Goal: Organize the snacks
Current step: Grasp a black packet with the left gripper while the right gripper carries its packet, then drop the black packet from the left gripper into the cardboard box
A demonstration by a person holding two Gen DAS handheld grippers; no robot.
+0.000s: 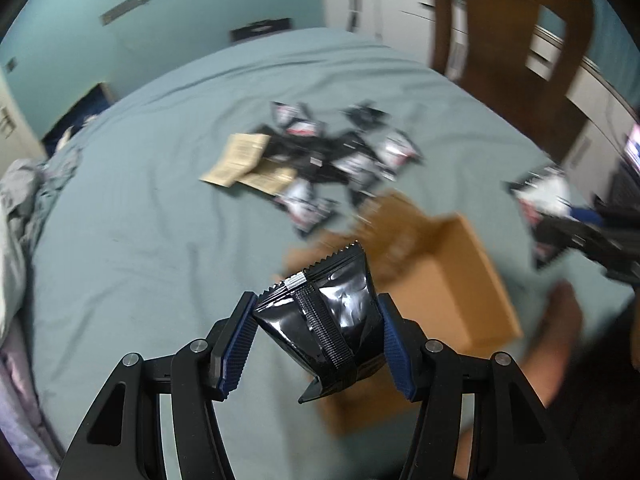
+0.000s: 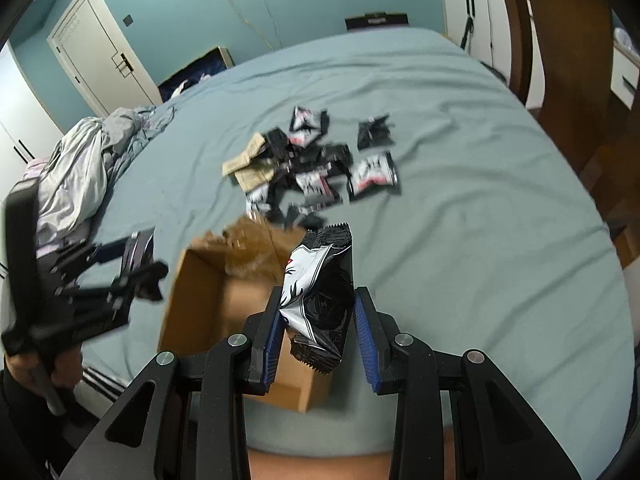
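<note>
Between the left gripper's (image 1: pixel 316 344) jaws sits a glossy black snack packet (image 1: pixel 324 320), pinched at its sides above the open cardboard box (image 1: pixel 452 280). The right gripper (image 2: pixel 316 332) likewise pinches a black-and-white packet (image 2: pixel 320 300) over the box's near corner. Either slick packet could slip or land outside the box on the bed (image 2: pixel 480 240). More packets (image 2: pixel 316 160) lie beyond.

Left tongs (image 1: pixel 318 336) clamping black snack packet (image 1: pixel 328 320), open cardboard box (image 1: pixel 448 280) beyond, packets (image 1: pixel 340 156) scattered on bed (image 1: pixel 140 220)
</note>
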